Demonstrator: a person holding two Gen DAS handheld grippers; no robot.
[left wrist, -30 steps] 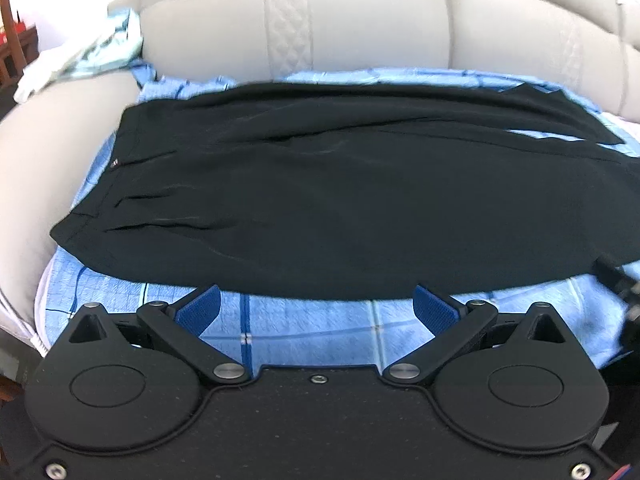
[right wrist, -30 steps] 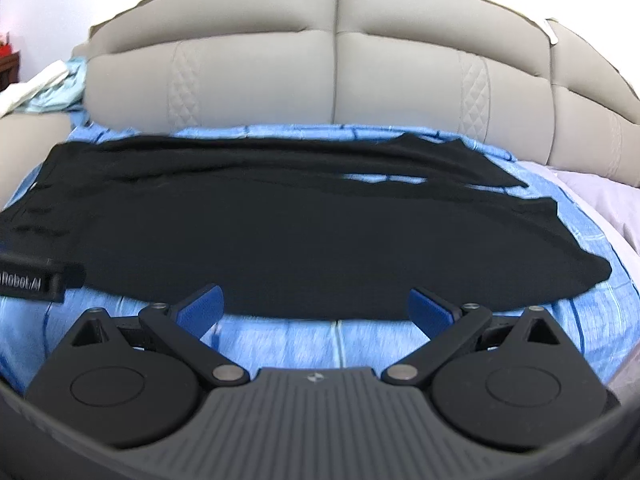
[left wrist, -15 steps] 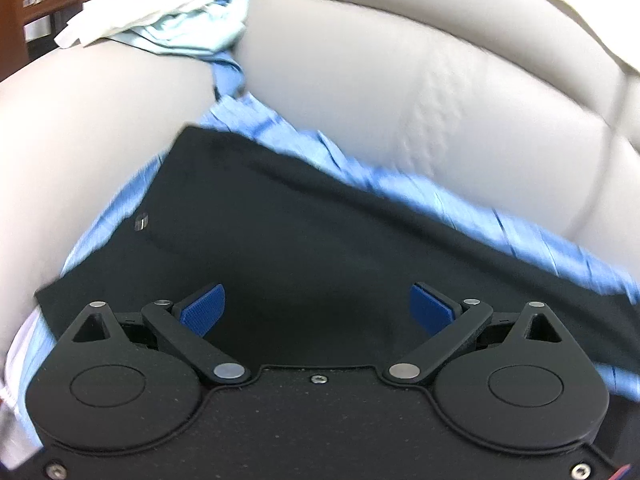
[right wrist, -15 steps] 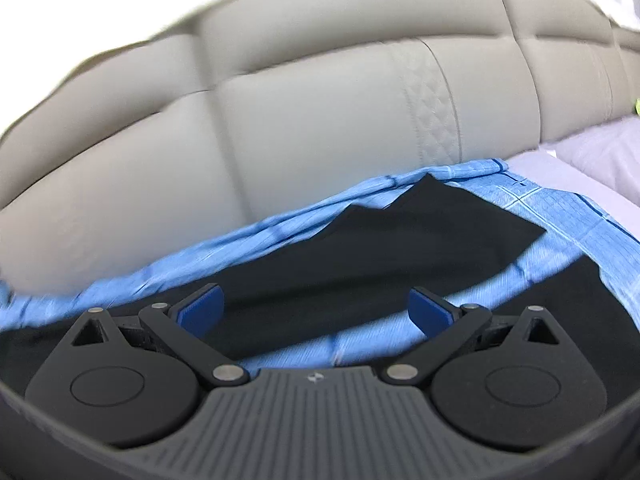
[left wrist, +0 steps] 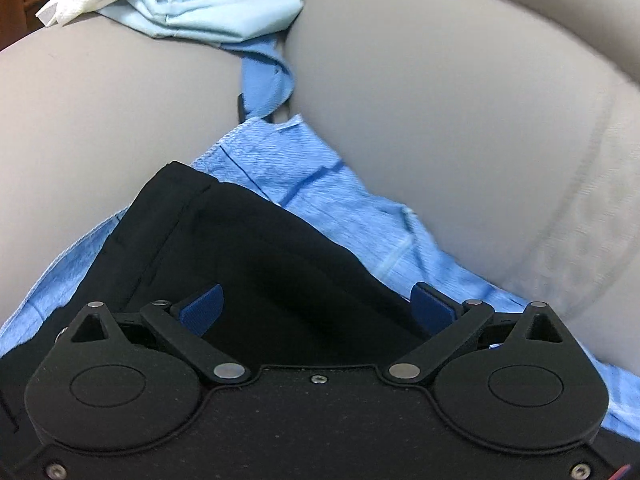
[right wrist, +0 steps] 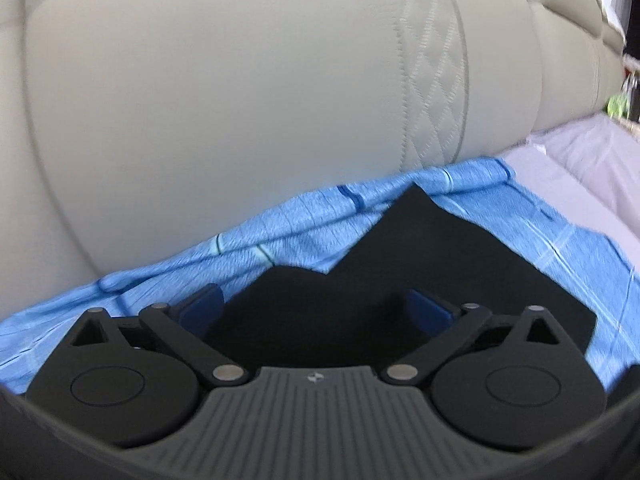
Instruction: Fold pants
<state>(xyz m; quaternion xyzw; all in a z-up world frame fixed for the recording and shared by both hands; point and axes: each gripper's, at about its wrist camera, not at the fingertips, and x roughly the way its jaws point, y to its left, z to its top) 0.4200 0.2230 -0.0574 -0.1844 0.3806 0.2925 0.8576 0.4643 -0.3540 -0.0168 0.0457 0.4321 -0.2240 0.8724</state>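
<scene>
black pants [left wrist: 256, 264] on blue checked sheet [left wrist: 304, 168], no legible writing

The left gripper [left wrist: 318, 307] sits low in its frame, blue pads [left wrist: 202, 308] spread wide apart. The right gripper [right wrist: 316, 307] sits likewise, fingers splayed, gripping nothing.

pants [left wrist: 256, 256]: matt cloth | sofa [right wrist: 240, 100]: smooth leather (stitched) | sheet [left wrist: 304, 168]: woven
</scene>
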